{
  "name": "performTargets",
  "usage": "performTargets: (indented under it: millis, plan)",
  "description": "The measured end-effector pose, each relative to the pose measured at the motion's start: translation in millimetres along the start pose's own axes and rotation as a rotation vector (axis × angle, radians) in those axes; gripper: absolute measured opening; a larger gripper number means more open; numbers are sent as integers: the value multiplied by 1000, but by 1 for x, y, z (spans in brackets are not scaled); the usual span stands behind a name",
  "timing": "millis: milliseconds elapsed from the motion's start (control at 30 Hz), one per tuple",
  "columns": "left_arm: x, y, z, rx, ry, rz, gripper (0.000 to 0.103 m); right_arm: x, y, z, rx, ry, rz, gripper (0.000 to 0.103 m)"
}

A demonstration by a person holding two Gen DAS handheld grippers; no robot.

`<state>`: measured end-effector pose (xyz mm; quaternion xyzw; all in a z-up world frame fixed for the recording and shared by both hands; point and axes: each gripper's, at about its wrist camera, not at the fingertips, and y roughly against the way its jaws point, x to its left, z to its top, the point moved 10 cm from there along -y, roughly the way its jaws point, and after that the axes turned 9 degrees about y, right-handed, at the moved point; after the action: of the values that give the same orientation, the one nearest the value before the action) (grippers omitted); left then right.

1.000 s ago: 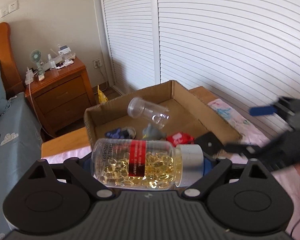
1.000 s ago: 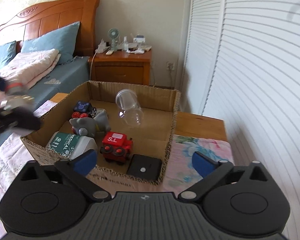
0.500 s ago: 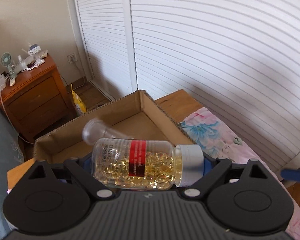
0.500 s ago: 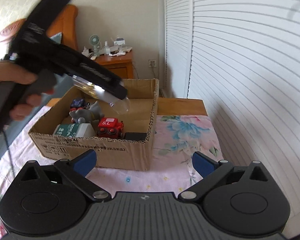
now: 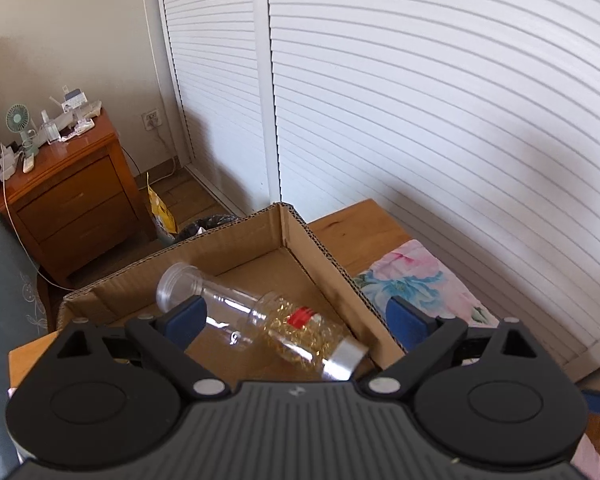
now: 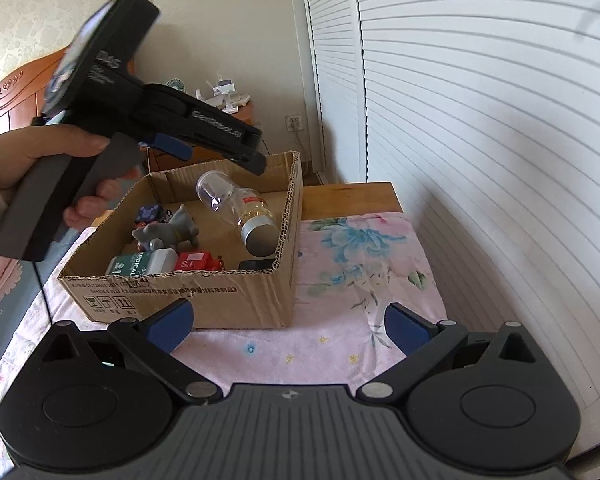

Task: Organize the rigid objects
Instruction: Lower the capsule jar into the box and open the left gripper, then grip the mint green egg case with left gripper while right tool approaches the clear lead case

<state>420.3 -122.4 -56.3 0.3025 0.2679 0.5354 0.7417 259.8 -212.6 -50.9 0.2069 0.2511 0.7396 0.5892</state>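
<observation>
Pill bottle (image 6: pixel 256 220) lies in box (image 6: pixel 228 296) with cup (image 6: pixel 214 190) and toys; left gripper (image 5: pixel 296 320) and right gripper (image 6: pixel 288 326) both spread, empty; nothing visible left outside.

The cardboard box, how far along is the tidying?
Done: the capsule bottle lies in the cardboard box beside the clear cup, with the toys. In hand: nothing; left gripper and right gripper are open. Left: nothing loose shows on the cloth.

Bright daylight, soft shadows, fisheye-bent edges
</observation>
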Motion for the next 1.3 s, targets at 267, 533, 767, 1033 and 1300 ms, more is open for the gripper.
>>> performTargets:
  millis: [267, 533, 767, 1033, 1300]
  plan:
    - [11, 54, -24, -38, 41, 12, 100, 10, 16, -4, -9, 7, -22, 103]
    - [17, 95, -78, -58, 27, 57, 101, 23, 33, -19, -2, 37, -37, 103]
    - [29, 103, -131, -55, 60, 108, 101, 28, 43, -30, 5, 34, -32, 103]
    - [45, 79, -184, 5, 141, 138, 102, 27, 45, -36, 11, 36, -35, 103]
    - [44, 48, -211, 57, 136, 63, 102, 23, 35, -40, 32, 23, -35, 103]
